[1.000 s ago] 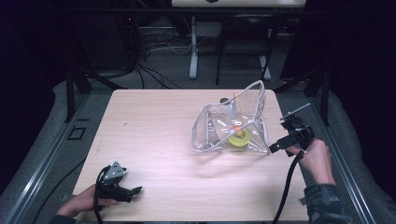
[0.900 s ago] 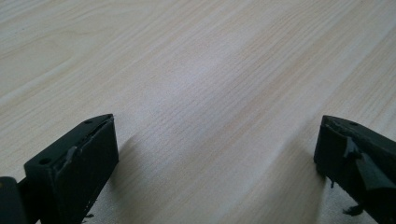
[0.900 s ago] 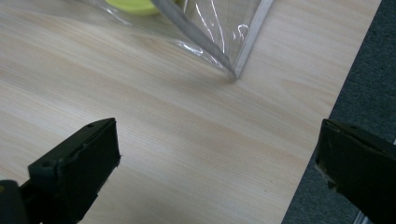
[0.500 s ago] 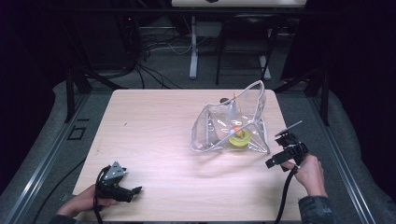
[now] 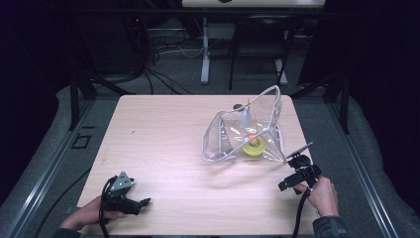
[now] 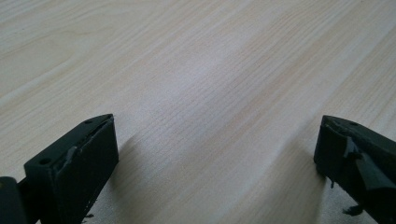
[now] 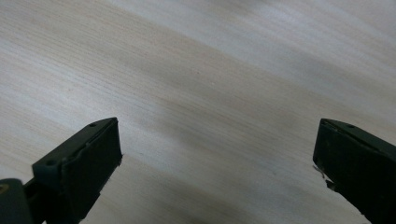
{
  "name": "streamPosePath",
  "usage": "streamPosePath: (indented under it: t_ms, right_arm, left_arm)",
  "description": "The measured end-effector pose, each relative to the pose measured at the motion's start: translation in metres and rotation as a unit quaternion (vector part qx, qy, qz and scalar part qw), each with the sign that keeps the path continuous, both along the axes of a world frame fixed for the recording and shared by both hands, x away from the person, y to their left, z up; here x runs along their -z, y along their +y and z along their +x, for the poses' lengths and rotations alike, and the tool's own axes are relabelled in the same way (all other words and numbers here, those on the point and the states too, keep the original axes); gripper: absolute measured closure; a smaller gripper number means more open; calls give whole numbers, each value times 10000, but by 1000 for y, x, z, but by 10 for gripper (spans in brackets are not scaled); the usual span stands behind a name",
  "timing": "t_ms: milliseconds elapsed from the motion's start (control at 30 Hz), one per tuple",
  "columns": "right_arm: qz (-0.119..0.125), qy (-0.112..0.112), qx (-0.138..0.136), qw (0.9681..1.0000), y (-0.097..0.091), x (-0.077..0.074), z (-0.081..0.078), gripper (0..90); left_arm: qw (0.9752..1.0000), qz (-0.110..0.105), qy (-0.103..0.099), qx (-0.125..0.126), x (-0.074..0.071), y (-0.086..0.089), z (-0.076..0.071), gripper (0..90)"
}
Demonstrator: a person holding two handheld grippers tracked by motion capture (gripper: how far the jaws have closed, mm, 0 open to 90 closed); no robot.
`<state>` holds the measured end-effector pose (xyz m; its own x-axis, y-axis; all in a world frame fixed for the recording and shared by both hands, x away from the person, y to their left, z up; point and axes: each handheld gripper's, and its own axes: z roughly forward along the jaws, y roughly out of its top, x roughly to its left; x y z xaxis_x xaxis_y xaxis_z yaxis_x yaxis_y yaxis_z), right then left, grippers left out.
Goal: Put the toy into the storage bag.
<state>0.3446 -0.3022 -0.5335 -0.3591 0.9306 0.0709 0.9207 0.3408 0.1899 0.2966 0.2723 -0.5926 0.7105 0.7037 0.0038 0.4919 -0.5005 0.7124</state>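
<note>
The clear bag (image 5: pixel 247 131) is seen near the counter's (image 5: pixel 163 129) right edge, just beyond the empty, wide-open right tongs (image 5: pixel 283 186).

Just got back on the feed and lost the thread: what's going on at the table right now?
A person holds a pair of tongs in each hand over a wooden table. The right tongs hang open just short of a clear plastic bag, which sits on the table's right half with a yellow-green item inside. They are not touching the bag. The left tongs rest near the front left edge, open too, with bare wood between their jaws. Nothing is gripped at this moment.
</note>
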Motion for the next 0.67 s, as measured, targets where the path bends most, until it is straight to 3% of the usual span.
streamPosePath:
  t_ms: [333,533,667]
  right_arm:
    - [21,56,-55,10000,3,11,-7,15]
    - [-146,204,-118,9996,3,19,-11,22]
    - [-127,200,-161,9996,1,22,-13,11]
  left_arm:
    - [10000,1,0,0,0,0,0,0]
    - [10000,-1,0,-2,0,0,0,0]
    - [10000,0,1,-1,0,0,0,0]
